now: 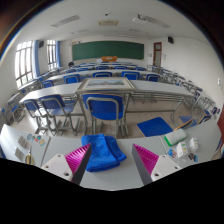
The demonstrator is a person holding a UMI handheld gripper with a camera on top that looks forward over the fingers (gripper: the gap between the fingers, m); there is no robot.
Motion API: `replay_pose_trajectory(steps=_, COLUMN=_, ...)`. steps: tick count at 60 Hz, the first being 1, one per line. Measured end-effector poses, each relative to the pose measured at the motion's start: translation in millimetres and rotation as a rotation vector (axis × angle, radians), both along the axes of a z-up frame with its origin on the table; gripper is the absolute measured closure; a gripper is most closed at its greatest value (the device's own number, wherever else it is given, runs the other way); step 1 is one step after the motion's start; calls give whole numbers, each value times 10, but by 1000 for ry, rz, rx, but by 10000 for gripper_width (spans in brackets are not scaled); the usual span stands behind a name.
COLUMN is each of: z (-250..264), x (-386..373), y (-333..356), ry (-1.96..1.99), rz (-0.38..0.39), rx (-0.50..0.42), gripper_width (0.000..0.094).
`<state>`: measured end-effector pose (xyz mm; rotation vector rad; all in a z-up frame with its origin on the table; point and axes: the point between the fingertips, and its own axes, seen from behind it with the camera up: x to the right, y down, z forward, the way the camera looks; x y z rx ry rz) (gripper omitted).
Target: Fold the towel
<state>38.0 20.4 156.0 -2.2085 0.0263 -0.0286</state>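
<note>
A blue towel (102, 152) lies crumpled on the white table (120, 170), just ahead of my left finger and partly between the two fingers. My gripper (112, 160) is open, its pink pads (78, 158) spread wide apart and pressing on nothing. The towel's near edge reaches the left pad; the right pad (146, 157) is well apart from it. A second, flat blue cloth (155, 126) lies farther back to the right.
White and green packets (180, 140) lie at the right of the table. Small items (25, 152) sit at the left. Beyond the table stand rows of classroom desks with blue chairs (104, 106), and a green chalkboard (107, 50) on the far wall.
</note>
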Motion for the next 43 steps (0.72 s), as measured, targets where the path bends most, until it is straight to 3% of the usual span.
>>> replay_pose_trajectory(steps=26, z=808, x=-1132, y=-2251, ry=-85, rz=-7, rx=79, gripper_width=90)
replay_pose_trajectory(steps=43, z=1078, x=-1378, y=-2920, ry=-100, rz=7, rx=96, gripper_width=90)
